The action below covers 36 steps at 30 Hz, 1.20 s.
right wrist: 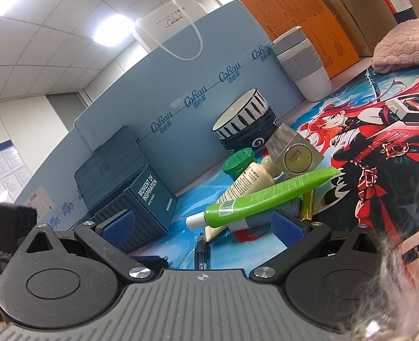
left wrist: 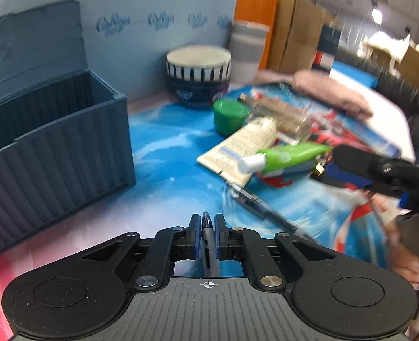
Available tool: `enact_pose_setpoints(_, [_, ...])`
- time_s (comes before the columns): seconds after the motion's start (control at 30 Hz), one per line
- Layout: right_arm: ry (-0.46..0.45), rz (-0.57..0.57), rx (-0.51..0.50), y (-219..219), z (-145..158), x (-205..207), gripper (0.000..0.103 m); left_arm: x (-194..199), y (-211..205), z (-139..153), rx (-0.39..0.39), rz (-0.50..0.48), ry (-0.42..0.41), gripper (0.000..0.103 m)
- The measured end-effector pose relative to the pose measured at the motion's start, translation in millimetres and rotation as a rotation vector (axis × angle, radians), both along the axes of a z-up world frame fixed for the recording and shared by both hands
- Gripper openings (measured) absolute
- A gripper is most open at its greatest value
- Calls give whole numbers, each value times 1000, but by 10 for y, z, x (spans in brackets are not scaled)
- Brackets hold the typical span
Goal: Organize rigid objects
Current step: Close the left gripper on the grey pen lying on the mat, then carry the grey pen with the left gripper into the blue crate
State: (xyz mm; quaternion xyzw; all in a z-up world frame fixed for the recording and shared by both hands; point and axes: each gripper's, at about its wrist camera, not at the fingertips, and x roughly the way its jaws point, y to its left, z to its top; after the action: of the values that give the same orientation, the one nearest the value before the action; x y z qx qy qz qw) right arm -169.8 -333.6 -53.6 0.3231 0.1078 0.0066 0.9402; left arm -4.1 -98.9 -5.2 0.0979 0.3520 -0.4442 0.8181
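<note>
My left gripper [left wrist: 207, 221] is shut on a dark pen [left wrist: 208, 238], held above the mat in front of the open blue container box [left wrist: 53, 147], which stands to its left. My right gripper [right wrist: 202, 224] is open, low over the mat, its blue pads either side of a pile: a green tube [right wrist: 266, 196], a cream tube [right wrist: 249, 182], a green-lidded jar [right wrist: 237, 162] and a clear perfume bottle [right wrist: 294, 153]. A second pen [right wrist: 200, 248] lies just below it. The pile also shows in the left view, with the green tube [left wrist: 289, 156] and second pen [left wrist: 260, 207].
A striped bowl [left wrist: 198, 68] and a grey-banded white cup [left wrist: 246, 48] stand at the back by a light blue board [left wrist: 158, 28]. A pink cloth [left wrist: 331, 93] lies at the right. The box shows in the right view [right wrist: 135, 196]. Cardboard boxes [right wrist: 323, 14] line the back.
</note>
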Motion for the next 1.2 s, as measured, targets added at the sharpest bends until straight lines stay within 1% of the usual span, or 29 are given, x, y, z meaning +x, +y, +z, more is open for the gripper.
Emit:
enact_pose_setpoints(0.1, [4, 2, 0, 4, -3, 11, 103, -59, 200, 143, -104, 20, -8, 8])
enact_pose_setpoints(0.23, [10, -8, -11, 25, 5, 5, 103, -130, 469, 375, -241, 50, -56, 8])
enact_pose_setpoints(0.33, [4, -13, -25, 52, 43, -9, 103, -154, 654, 560, -328, 74, -105, 8])
enact_pose_setpoints(0.43, [-2, 5, -47, 116, 158, 5, 103, -150, 779, 748, -391, 117, -186, 8])
enact_pose_setpoints(0.63, [-89, 64, -36, 313, 600, 183, 103, -46, 1020, 1088, -479, 239, -331, 8])
enact_pose_setpoints(0.73, [-126, 93, -5, 434, 759, 342, 103, 65, 1169, 1205, -520, 316, -372, 8])
enact_pose_setpoints(0.8, [-155, 131, 29, 508, 771, 432, 103, 135, 1283, 1264, -541, 365, -393, 8])
enact_pose_setpoints(0.93, [-180, 214, 85, 632, 655, 575, 103, 306, 1461, 1337, -552, 440, -463, 8])
enact_pose_setpoints(1.0, [-165, 247, 68, 666, 600, 637, 103, 418, 1464, 1334, -497, 476, -517, 8])
enact_pose_setpoints(1.03, [-162, 249, 54, 679, 572, 652, 103, 492, 1450, 1307, -465, 500, -530, 8])
enact_pose_setpoints(1.13, [-141, 243, 25, 680, 488, 694, 103, 752, 1350, 1130, -357, 548, -511, 8])
enact_pose_setpoints(1.2, [-116, 239, 32, 658, 428, 720, 103, 881, 1240, 976, -284, 562, -491, 8])
